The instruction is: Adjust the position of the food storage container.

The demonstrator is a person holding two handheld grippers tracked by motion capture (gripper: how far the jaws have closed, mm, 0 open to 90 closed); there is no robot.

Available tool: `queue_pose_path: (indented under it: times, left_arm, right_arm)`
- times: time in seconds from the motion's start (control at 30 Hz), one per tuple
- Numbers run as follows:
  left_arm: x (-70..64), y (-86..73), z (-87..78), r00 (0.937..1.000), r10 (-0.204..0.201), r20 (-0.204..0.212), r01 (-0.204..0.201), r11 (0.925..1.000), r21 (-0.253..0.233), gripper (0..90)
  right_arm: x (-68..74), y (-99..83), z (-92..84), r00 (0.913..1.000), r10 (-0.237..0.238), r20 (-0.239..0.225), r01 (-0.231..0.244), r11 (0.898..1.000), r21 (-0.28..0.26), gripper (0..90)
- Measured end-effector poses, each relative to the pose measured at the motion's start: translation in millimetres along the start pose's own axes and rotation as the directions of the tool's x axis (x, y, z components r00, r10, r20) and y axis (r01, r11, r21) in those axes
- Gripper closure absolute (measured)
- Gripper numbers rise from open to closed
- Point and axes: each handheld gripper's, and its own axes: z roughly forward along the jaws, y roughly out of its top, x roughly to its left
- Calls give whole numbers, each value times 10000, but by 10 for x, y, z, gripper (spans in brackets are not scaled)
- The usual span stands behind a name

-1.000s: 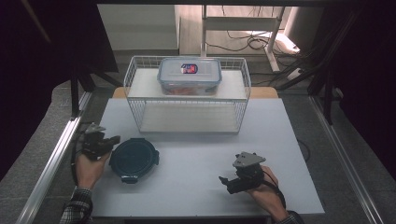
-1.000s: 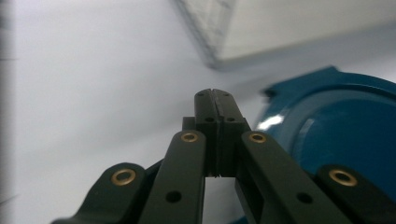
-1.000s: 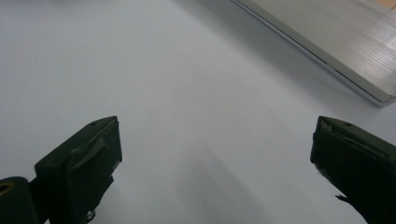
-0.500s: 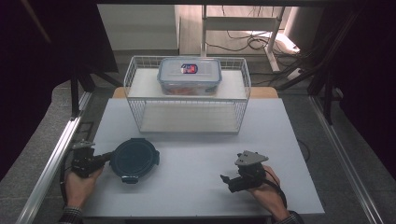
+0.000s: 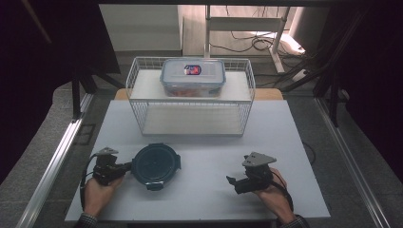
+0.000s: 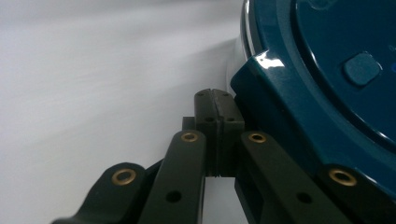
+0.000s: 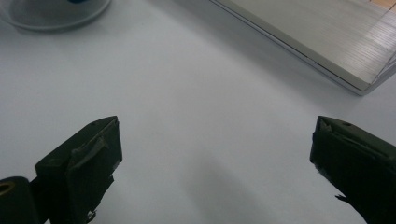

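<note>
The round dark teal lid (image 5: 156, 165) is lying flat on the white desk (image 5: 199, 199), front left, just in front of the wire basket (image 5: 142, 114). It has a latch tab on its edge, and in the left gripper view that tab (image 6: 261, 93) sits right beside the left tongs (image 5: 124, 167), which are clenched tight with nothing between them. From the high view those tongs point sideways at the lid's left edge and look to be touching or nearly touching it, so I'd guess it's a nudge or a push rather than a grab.

The right tongs (image 5: 231, 182) are well apart from the lid on the right side of the desk, jaws spread wide over bare desk, holding nothing.

Further back, a clear rectangular food box (image 5: 192, 77) with its own lid on sits on top of the basket's upper shelf. The basket's lower level looks empty.

Progress-wise, I'd say this is early days. The lid isn't picked up, isn't on any container, and no matching round bowl is clearly visible, just a clear curved rim (image 7: 51, 18) at the corner of the right gripper view. Pretty much everything is left to do.
</note>
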Motion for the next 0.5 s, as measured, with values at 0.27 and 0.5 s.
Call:
queue_pose_path:
  times: [0.27,0.5]
  left_arm:
    - [-311,147,252,9955,445,841,-472,9984,303,900]
    - [-546,248,428,9890,797,1247,-856,9954,433,900]
  right_arm:
    - [-5,-11,17,10000,11,-16,-10,9999,105,21]
    - [-4,-18,29,10000,17,-33,-16,9999,159,21]
